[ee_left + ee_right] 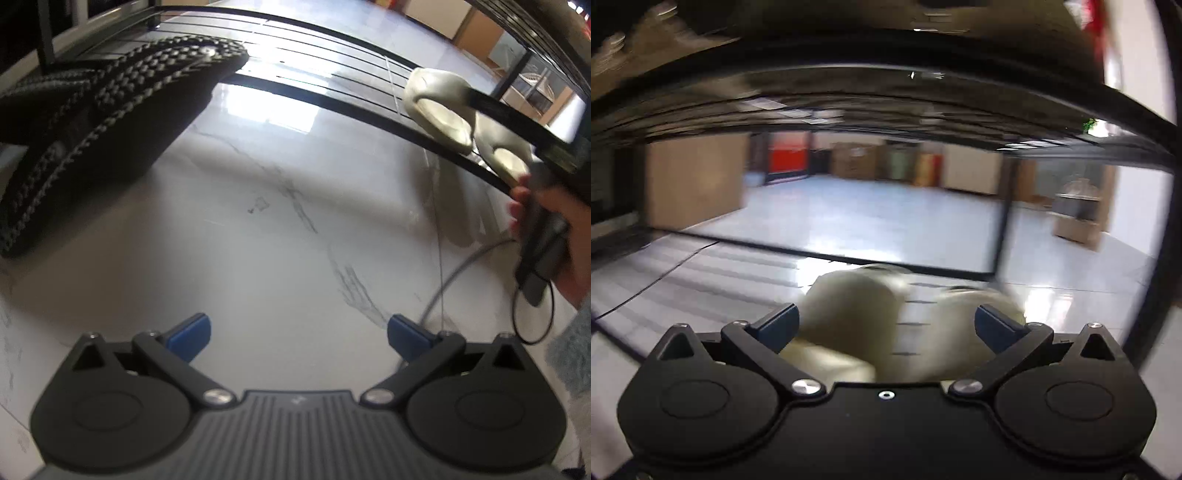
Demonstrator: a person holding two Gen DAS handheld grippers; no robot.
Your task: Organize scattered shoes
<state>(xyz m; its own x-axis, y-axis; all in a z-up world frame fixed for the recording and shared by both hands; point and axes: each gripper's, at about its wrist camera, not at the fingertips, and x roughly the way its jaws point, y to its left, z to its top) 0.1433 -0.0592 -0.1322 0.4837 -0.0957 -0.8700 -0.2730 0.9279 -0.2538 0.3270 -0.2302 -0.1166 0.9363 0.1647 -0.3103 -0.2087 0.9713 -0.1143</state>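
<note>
your right gripper [886, 325] has its jaws spread wide, with a blurred pair of pale beige shoes [849, 306] lying between and just past them on the slatted lower shelf [701, 266]. a dark upper shelf [849, 92] arches overhead. beyond, glossy floor [868, 206] and cardboard boxes [1078, 229].

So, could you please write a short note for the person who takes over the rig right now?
Left tongs: open, empty, above the marble floor.
Right tongs: open, right behind the two cream shoes at the black rack's bottom shelf; the view is blurred, so contact is unclear.
Black woven sandals lean on the shelf's left end.
Done: both pairs at the rack.
Left: check that they sit properly.
</note>
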